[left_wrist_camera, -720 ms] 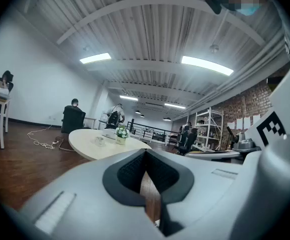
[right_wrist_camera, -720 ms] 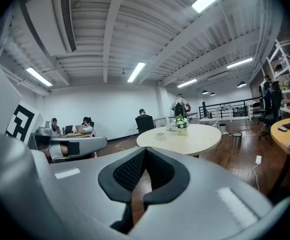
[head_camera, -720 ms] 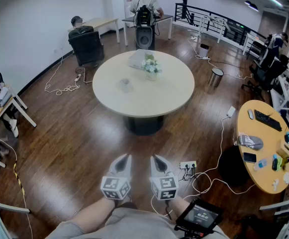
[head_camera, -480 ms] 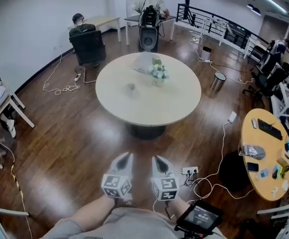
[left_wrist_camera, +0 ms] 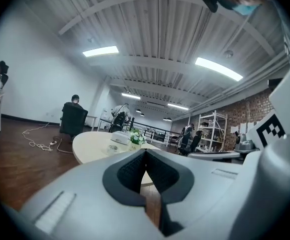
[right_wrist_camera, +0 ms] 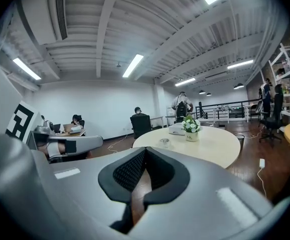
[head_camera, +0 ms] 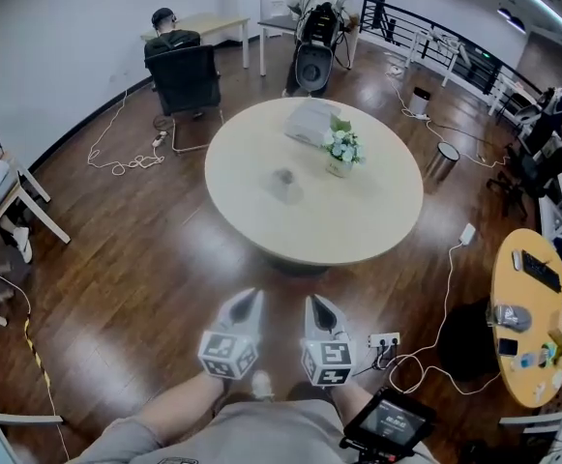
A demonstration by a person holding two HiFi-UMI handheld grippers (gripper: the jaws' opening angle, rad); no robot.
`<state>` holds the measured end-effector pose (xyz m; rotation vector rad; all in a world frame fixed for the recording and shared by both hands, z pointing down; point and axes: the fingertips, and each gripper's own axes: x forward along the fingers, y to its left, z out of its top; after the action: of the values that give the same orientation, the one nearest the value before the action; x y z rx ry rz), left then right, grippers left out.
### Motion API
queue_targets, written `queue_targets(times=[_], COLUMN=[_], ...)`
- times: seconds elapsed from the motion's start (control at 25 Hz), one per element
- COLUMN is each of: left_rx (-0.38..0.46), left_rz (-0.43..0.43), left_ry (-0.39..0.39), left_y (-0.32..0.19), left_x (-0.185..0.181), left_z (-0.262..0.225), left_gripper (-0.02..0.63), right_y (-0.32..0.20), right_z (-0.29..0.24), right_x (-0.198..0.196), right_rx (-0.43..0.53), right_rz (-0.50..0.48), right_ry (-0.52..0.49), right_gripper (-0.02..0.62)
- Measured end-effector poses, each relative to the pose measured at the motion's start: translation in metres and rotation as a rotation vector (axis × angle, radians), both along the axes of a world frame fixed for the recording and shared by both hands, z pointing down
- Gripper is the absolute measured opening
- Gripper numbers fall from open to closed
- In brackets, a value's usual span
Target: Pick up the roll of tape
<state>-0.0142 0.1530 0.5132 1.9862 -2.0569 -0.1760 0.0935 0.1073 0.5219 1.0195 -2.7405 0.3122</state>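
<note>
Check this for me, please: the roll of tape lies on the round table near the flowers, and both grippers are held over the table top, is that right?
Not quite. The roll of tape does lie on the round table near the flowers, but the head view shows the left gripper and the right gripper held over the wooden floor, short of the table.

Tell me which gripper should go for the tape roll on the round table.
The right gripper, marginally: the tape roll lies nearer its aim than the left gripper's. Both are shut, well short of the round table.
</note>
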Motion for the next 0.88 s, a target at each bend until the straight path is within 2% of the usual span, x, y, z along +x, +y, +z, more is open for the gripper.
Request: queue_targets(times=[0.24, 0.48, 0.6, 0.88], left_rx=[-0.037, -0.065, -0.055, -0.024], left_rz=[0.008, 0.015, 0.014, -0.003], left_ry=[0.01, -0.025, -0.06, -0.066], left_y=[-0.034, -0.098, -0.132, -0.196], left_x=[-0.029, -0.056, -0.066, -0.085], left_z=[0.014, 0.018, 0.016, 0.011], left_gripper=[0.002, 0.002, 0.002, 0.002], right_y=[-0.035, -0.097, -0.13, -0.193], right_z=[0.01, 0.019, 0.016, 0.004], right_x=[-0.03, -0.059, -0.071, -0.092], right_rx=[-0.019, -0.035, -0.015, 0.058], right_rz=[0.007, 0.003, -0.005, -0.028], right_ry=[0.009, 0.001, -0.025, -0.051], right_gripper=[0.012, 0.012, 0.012, 0.012])
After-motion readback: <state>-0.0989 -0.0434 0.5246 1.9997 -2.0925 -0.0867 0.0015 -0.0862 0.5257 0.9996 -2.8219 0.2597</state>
